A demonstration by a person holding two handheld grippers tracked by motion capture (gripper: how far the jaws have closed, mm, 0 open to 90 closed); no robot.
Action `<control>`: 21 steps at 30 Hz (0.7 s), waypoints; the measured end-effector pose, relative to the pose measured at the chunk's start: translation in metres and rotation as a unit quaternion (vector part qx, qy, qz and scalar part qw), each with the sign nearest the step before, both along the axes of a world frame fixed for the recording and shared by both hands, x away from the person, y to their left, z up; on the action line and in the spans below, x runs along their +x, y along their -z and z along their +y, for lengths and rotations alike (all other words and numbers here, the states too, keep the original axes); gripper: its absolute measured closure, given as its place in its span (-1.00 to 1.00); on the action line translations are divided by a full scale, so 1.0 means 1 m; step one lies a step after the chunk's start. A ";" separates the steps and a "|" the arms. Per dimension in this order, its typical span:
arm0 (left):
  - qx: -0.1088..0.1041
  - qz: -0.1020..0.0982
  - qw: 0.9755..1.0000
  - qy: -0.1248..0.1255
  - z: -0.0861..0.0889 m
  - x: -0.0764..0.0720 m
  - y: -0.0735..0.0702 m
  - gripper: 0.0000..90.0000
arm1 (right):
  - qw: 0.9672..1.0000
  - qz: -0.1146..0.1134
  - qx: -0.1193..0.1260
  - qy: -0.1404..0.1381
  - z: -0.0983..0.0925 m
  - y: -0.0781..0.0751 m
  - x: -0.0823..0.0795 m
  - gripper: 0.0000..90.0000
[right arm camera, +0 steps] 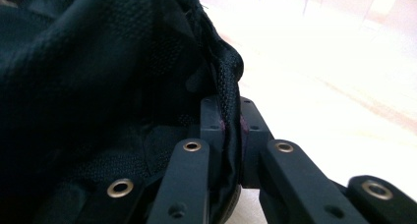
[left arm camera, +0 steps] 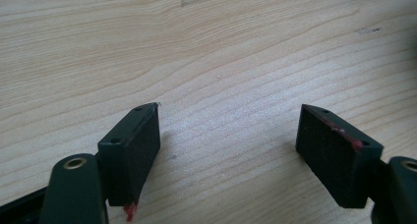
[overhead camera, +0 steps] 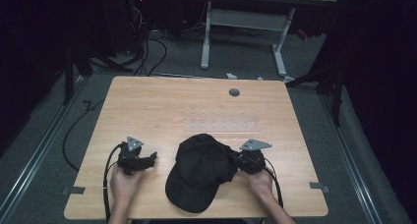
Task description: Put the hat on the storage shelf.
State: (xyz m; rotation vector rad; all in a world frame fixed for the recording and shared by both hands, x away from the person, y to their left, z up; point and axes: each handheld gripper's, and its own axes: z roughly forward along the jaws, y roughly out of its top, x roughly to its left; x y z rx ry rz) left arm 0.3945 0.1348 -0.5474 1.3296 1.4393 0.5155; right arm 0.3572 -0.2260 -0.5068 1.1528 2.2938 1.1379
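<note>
From the high view: black fabric baseball cap on the pale wooden table, brim toward the person. The right tongs bite the cap's right edge; the left tongs rest left of the cap, level, pointing at it.

Left gripper view: pads spread wide over bare wood, nothing between them.

Right gripper view: jaws clamped tight on the cap's hem, fabric pinched between pads. To do this well, I'd keep that pinch deep and lift gently so the rim doesn't slip.

Cap cut off, table overexposed
</note>
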 end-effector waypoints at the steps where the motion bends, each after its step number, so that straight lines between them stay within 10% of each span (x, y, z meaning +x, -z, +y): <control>1: 0.000 0.000 1.000 0.000 0.000 0.000 0.000 -0.44 | 1.000 0.001 0.002 0.000 -0.001 -0.002 0.000 0.88; 21: 0.001 0.000 1.000 -0.001 0.000 0.000 0.000 -0.45 | 0.999 -0.008 0.048 -0.017 -0.021 -0.036 0.002 0.88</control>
